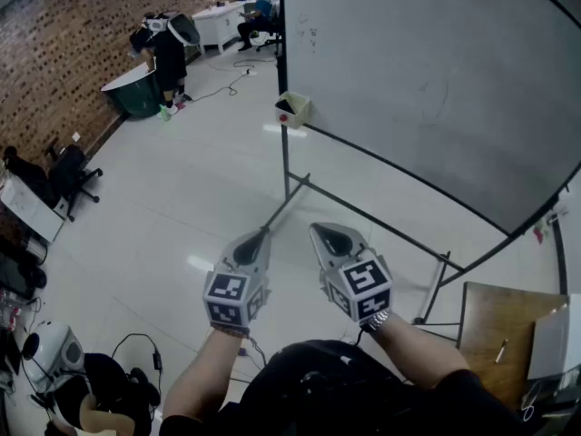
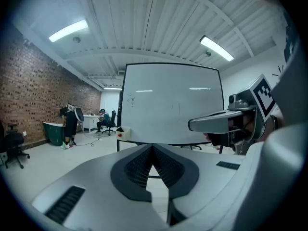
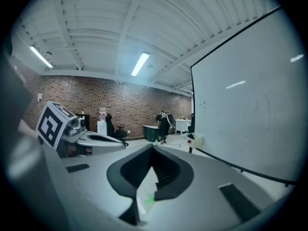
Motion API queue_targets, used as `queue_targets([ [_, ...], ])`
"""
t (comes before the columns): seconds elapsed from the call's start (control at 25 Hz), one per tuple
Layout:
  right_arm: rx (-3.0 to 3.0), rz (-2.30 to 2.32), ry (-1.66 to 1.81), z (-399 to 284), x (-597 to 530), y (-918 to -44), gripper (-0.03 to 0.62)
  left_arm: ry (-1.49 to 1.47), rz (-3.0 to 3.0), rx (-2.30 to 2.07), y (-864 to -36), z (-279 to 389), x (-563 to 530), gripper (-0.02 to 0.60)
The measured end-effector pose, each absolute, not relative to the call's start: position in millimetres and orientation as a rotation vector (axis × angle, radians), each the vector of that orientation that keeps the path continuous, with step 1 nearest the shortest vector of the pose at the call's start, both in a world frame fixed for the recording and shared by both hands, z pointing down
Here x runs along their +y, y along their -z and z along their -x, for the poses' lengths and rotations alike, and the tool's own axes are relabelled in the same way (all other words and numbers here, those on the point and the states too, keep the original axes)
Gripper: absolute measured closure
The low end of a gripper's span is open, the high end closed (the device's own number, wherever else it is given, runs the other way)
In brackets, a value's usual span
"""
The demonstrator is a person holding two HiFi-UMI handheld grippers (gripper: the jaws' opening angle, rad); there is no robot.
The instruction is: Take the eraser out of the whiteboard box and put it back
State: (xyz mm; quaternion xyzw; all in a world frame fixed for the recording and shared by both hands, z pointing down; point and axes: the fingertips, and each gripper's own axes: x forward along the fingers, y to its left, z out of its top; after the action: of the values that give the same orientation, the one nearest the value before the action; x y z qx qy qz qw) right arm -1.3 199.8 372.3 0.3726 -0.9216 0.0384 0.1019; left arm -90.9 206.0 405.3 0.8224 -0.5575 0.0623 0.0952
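Far across open floor (image 1: 182,198) from whiteboard box (image 1: 293,109), left claw (image 1: 257,240) and right claw (image 1: 320,231) closed.

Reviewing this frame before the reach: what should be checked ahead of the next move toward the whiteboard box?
1. Whiteboard box in view at the whiteboard's lower corner: ok.
2. Eraser seen inside it: cannot tell.
3. Left gripper jaws apart for a grasp: not ok, shut, empty.
4. Right gripper jaws apart: not ok, shut, empty.
5. Grippers near the box: not ok, both far off.
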Motion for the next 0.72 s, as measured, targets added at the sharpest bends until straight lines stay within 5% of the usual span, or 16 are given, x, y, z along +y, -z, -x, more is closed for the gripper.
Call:
queue_targets([
  [0.72, -2.715, -1.122, -0.124, -7.4, 170.4, -376.9, 0.569, -0.193, -2.438, -1.628, -413.8, 82.1, 176.6, 0.581],
])
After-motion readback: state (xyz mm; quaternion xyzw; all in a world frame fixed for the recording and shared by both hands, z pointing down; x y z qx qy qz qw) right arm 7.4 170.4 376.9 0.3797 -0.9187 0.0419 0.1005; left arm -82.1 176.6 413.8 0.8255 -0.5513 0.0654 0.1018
